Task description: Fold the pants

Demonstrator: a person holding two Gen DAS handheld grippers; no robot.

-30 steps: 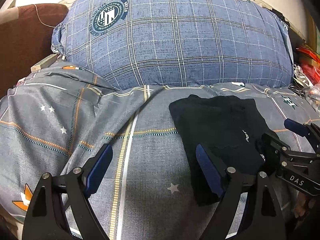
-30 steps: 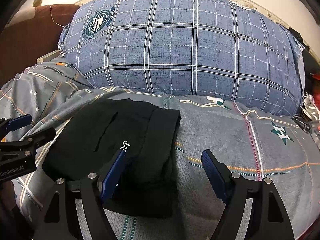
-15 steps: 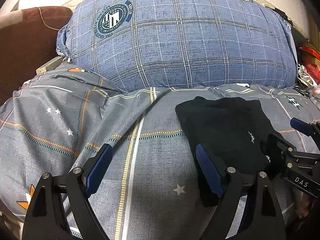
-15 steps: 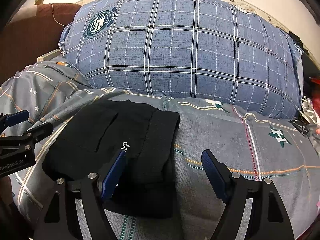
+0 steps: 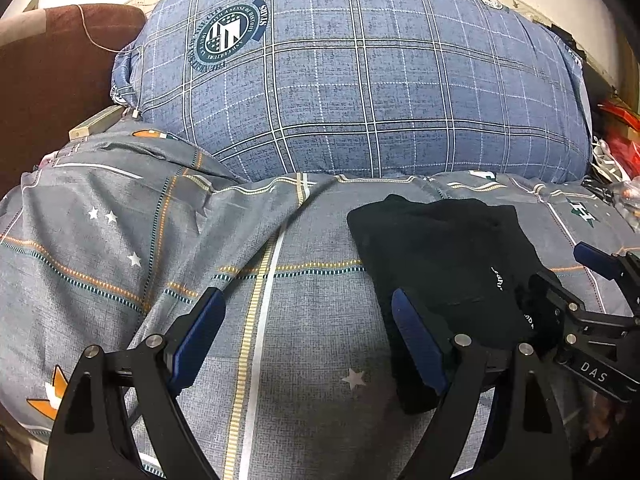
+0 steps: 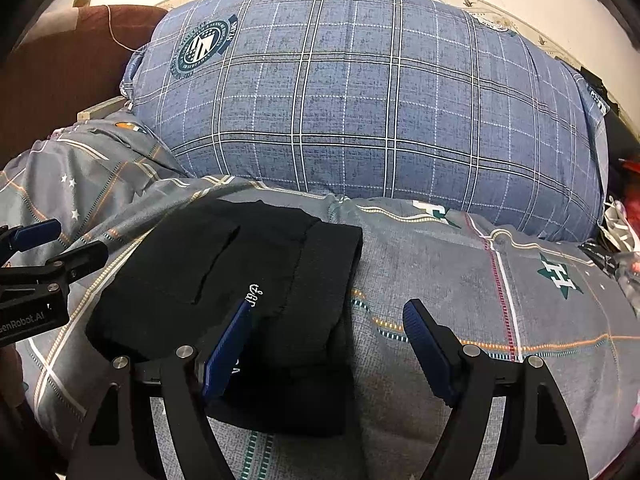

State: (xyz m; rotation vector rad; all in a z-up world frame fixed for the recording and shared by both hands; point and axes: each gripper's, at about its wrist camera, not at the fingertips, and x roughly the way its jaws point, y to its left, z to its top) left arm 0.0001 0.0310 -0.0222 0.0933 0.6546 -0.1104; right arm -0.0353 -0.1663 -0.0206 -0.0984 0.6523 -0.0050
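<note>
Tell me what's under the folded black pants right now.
The black pants lie in a folded stack on the grey patterned bedspread, in front of the blue plaid pillow. Only bedspread shows around their edges; anything beneath the stack itself is covered.

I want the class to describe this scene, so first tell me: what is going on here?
A person holding a two-finger gripper in each hand is folding black pants on a bed with a grey patterned bedspread. The pants already lie folded into a compact bundle in front of a large blue plaid pillow. Both the left gripper and the right gripper are open and hold nothing. Each hangs over the bedspread at one side of the bundle, with its inner finger over the pants' edge.
</note>
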